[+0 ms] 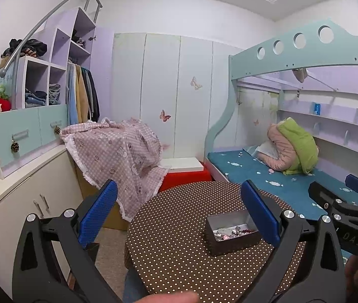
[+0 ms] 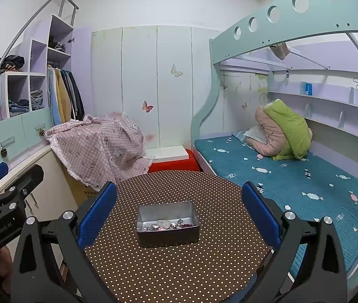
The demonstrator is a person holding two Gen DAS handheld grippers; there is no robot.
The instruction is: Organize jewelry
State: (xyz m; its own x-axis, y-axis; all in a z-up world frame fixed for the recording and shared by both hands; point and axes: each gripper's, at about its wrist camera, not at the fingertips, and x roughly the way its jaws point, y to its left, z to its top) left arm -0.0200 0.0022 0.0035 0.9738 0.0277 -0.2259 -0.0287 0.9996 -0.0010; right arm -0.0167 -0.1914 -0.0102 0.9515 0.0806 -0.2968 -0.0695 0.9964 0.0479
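Observation:
A small open metal tin (image 1: pixel 232 242) (image 2: pixel 168 234) stands on the round table with a brown polka-dot cloth (image 1: pixel 179 247) (image 2: pixel 179 265). Several jewelry pieces (image 1: pixel 232 231) (image 2: pixel 167 224) lie inside it, beads and shiny bits. My left gripper (image 1: pixel 179 207) is open and empty, held above the table with the tin by its right finger. My right gripper (image 2: pixel 179 207) is open and empty, with the tin between its fingers and below them. The right gripper also shows at the right edge of the left wrist view (image 1: pixel 343 199), and the left gripper at the left edge of the right wrist view (image 2: pixel 9 181).
A bunk bed with a blue mattress (image 2: pixel 292 176) stands at the right, with a pink and green bundle (image 2: pixel 282 131) on it. A pink checked cloth (image 2: pixel 98 146) drapes over a box at the left. A cabinet with drawers (image 1: pixel 15 139), shelves and a wardrobe stand behind.

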